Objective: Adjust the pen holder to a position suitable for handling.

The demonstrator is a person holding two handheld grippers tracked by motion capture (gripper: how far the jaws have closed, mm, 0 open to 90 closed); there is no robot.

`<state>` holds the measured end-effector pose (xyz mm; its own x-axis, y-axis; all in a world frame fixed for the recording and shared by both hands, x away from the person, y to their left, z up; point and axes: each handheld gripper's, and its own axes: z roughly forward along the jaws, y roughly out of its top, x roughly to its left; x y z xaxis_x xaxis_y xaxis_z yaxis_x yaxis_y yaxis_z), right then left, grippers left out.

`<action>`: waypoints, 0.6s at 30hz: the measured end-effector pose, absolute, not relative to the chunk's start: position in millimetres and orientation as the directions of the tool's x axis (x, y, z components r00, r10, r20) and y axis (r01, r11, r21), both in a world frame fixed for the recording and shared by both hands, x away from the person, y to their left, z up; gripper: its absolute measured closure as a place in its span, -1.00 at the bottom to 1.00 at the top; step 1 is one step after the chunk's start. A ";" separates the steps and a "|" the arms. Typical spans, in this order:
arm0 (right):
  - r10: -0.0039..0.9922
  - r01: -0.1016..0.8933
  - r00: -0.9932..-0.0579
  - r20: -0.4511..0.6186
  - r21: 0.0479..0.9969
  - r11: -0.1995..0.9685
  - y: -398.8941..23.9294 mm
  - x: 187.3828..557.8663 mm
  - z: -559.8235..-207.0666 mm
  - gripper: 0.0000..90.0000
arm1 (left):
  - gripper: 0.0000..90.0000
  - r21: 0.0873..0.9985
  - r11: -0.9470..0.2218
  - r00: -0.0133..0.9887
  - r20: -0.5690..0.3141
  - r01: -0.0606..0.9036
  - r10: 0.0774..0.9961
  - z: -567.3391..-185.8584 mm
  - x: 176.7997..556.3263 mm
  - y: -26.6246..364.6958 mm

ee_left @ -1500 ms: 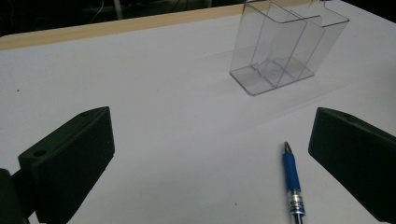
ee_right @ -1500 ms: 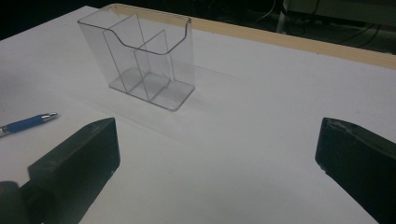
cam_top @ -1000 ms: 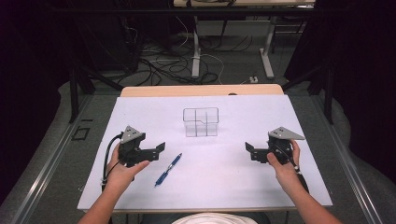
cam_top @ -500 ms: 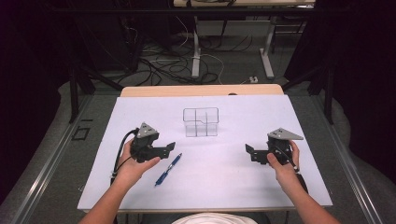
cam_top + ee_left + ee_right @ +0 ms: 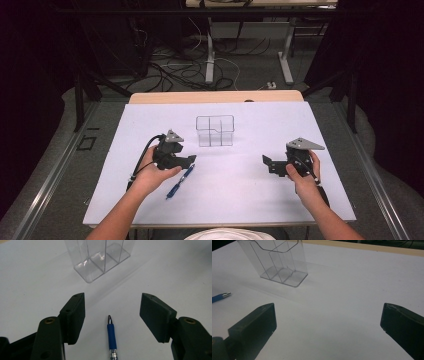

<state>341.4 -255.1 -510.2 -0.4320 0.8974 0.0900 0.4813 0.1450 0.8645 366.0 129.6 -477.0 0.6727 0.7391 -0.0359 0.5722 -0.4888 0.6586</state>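
1. The blue pen (image 5: 180, 182) lies flat on the white table (image 5: 250, 200), left of centre, nearer the near edge.
2. Its silver tip (image 5: 109, 319) points toward the far edge.
3. Its barrel slants back toward the near-left corner.

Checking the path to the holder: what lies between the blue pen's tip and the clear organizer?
Bare white table between pen and clear organizer, seen in the left gripper view.

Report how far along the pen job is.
Done: the left tool straddles the blue pen, its jaws just closing but not yet touching. In hand: nothing; the right tool waits open. Left: grip the pen, probably for the clear organizer.
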 end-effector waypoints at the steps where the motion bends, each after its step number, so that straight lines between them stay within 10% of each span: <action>1: 0.898 0.485 -0.430 0.094 0.863 0.143 -254.9 341.4 -510.3 -1.00 | -0.14 0.652 -0.489 0.671 -0.039 0.579 0.740 -477.9 367.0 128.0; 18: 0.898 0.496 -0.430 0.096 0.856 0.146 -256.8 343.1 -512.8 -0.95 | 0.24 0.485 -0.471 0.593 -0.131 0.737 0.794 -494.3 383.5 123.2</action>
<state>343.1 -256.8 -512.8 -0.4301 0.8976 0.0965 0.4958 0.1455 0.8562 383.5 123.2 -494.3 0.5932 0.7943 -0.1312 0.7373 -0.4705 0.4848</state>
